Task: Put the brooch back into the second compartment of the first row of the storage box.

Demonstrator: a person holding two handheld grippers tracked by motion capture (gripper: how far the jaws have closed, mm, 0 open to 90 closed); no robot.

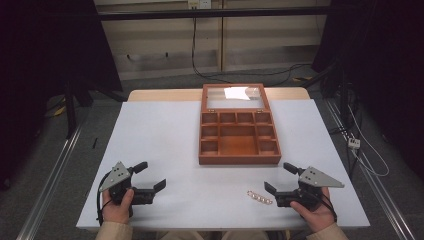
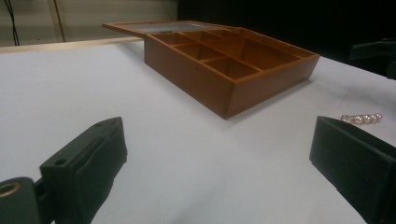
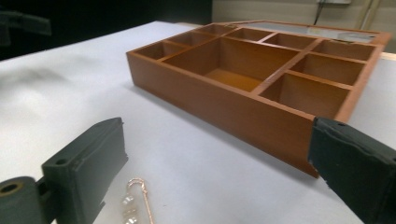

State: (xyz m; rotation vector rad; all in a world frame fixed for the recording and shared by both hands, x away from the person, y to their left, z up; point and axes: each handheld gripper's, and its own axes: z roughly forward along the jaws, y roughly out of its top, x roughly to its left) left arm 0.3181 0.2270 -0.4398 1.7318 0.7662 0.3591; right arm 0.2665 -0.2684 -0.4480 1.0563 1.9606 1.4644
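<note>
Resting on the white counter, left gripper and right gripper both spread, empty, open wooden box mid-counter, pearl pin just beside right gripper.

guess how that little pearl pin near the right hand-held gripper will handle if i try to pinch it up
The pearl pin lies low on the white table, so it probably slides before lifting. Its thin wire looks easily bent. The round beads may slip between the wide pads of the right hand-held gripper.
</note>
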